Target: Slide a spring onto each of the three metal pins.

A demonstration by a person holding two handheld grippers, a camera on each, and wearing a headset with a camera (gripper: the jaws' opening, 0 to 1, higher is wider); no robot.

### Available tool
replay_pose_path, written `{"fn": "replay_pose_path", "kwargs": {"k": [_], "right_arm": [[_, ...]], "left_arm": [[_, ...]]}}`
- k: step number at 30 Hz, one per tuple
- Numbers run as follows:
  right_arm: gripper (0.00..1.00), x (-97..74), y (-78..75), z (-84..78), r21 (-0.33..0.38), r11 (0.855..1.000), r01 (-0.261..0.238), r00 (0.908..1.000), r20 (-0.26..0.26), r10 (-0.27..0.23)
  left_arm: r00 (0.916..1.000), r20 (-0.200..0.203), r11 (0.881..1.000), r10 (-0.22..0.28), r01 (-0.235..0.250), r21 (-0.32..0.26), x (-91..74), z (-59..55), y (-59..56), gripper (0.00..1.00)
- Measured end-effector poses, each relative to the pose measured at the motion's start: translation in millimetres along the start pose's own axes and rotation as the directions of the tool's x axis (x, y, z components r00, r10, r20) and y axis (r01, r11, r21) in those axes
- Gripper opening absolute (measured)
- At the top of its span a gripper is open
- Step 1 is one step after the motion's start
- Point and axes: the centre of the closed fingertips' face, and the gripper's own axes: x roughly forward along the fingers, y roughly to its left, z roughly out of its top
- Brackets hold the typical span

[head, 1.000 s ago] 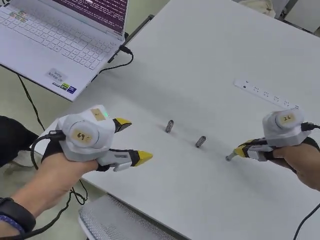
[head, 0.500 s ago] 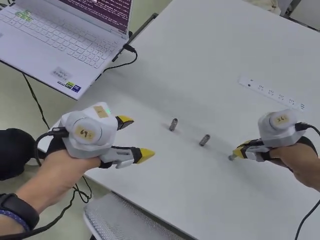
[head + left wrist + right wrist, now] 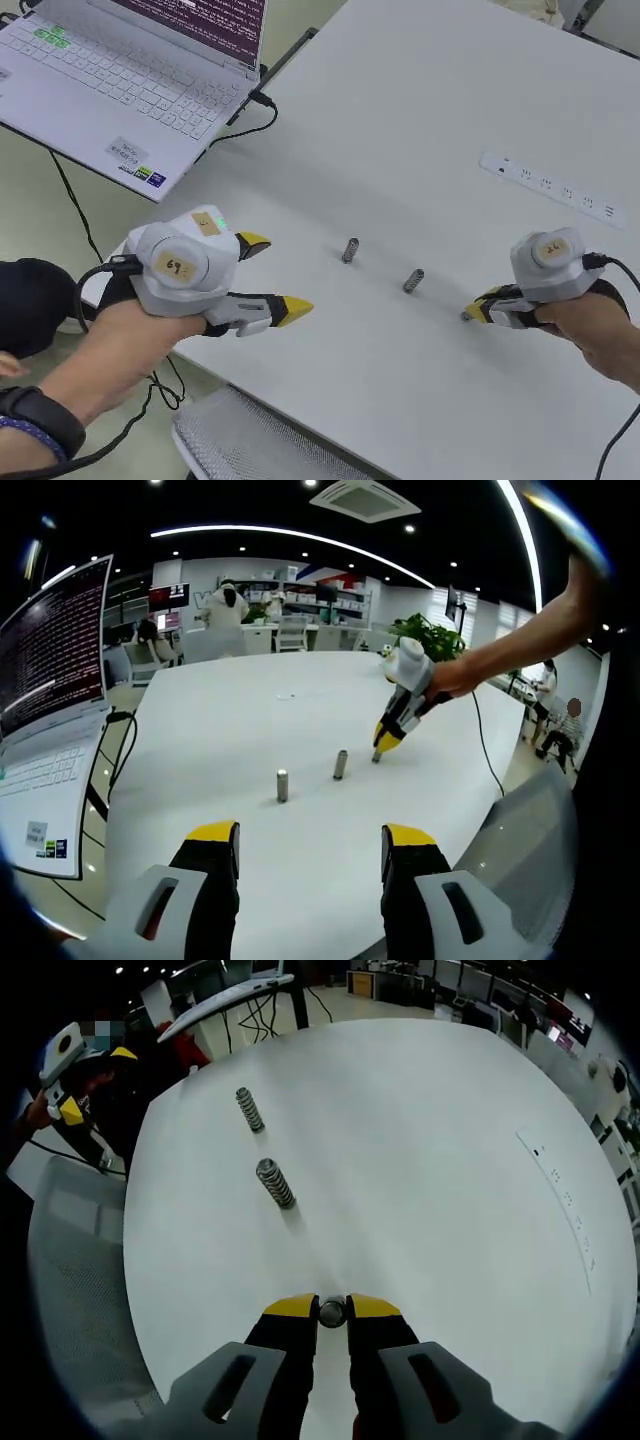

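Note:
Two coiled springs stand upright on the white table (image 3: 420, 140), apart from each other: one (image 3: 350, 250) (image 3: 282, 785) (image 3: 248, 1108) and another (image 3: 413, 281) (image 3: 341, 764) (image 3: 274, 1182). Right of them, my right gripper (image 3: 476, 308) (image 3: 331, 1310) (image 3: 386, 742) is low over the table, shut on a third small grey spring (image 3: 466, 316) (image 3: 331, 1311) that shows end-on as a ring. My left gripper (image 3: 274, 275) (image 3: 309, 835) (image 3: 95, 1082) hovers open near the table's front left edge, nothing between its fingers, pointing toward the springs.
An open laptop (image 3: 130, 70) (image 3: 50, 680) with its cable (image 3: 245, 120) sits at the back left. A white power strip (image 3: 552, 190) (image 3: 565, 1200) lies at the back right. A mesh chair seat (image 3: 250, 450) is below the front edge.

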Motion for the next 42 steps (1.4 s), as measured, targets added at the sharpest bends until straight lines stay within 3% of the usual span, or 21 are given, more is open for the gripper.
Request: {"fn": "replay_pose_path", "kwargs": {"k": [13,22,27,33,42], "right_arm": [[0.13,-0.8,-5.8,-5.0,0.016,1.0,0.008,0.9998,0.017,-0.008],[0.2,-15.1,-0.9,-16.5,0.052,0.998,0.032,0.9977,0.058,-0.035],[0.23,-26.5,2.0,-26.7,0.11,0.992,0.053,0.9928,0.101,-0.064],[0.27,-38.2,9.5,-36.7,0.16,0.985,0.063,0.9848,0.15,-0.087],[0.33,-59.6,28.9,-35.6,0.218,0.974,0.067,0.9562,0.265,-0.125]], "left_arm": [[0.9999,0.005,1.0,-0.009,0.009,-0.001,2.8,2.2,-3.0,0.52],[0.9997,0.007,1.0,-0.024,0.024,0.001,6.4,0.8,-6.4,0.52],[0.9994,0.007,0.999,-0.035,0.035,0.003,8.4,0.1,-8.7,0.52],[0.9989,0.012,0.999,-0.045,0.045,0.011,8.2,2.3,-11.8,0.52],[0.9984,0.027,0.999,-0.049,0.049,0.021,5.9,9.6,-13.8,0.52]]}}
